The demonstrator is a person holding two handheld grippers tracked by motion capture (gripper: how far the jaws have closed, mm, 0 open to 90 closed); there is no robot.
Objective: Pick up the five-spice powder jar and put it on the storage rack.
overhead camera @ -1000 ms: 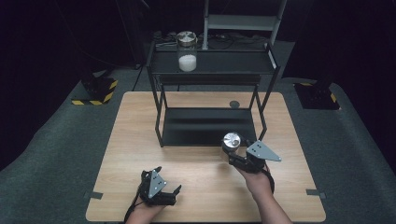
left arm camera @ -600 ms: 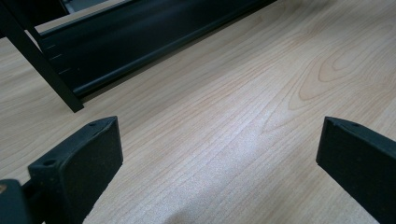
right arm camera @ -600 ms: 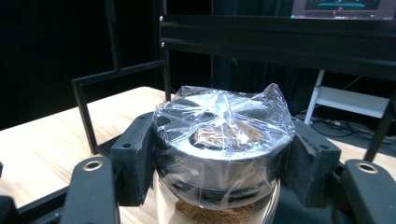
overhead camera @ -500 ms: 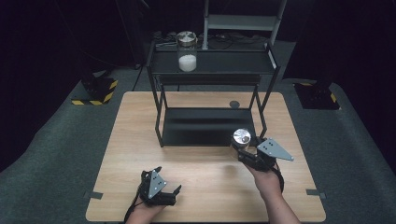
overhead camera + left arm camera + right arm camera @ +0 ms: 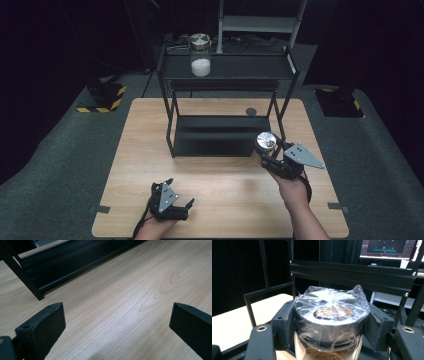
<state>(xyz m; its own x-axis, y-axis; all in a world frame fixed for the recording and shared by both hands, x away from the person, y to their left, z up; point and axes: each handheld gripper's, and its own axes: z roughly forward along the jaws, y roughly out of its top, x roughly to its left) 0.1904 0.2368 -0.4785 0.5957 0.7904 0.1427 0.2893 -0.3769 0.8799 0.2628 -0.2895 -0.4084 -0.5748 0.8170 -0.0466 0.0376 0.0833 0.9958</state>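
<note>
Now the right gripper (image 5: 266,156) is clamping the film-wrapped jar (image 5: 331,322) near its lid; it risks slipping or clipping the shelf (image 5: 227,75), while the left gripper (image 5: 176,206) is idling wide open, gripping nothing.

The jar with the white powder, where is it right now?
In the high view the jar with white powder stands on the left of the black rack's top shelf, at the table's far side.

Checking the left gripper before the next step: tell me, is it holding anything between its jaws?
No: in the left gripper view the left gripper has its jaws standing wide apart with only the bare wooden table between them.
</note>
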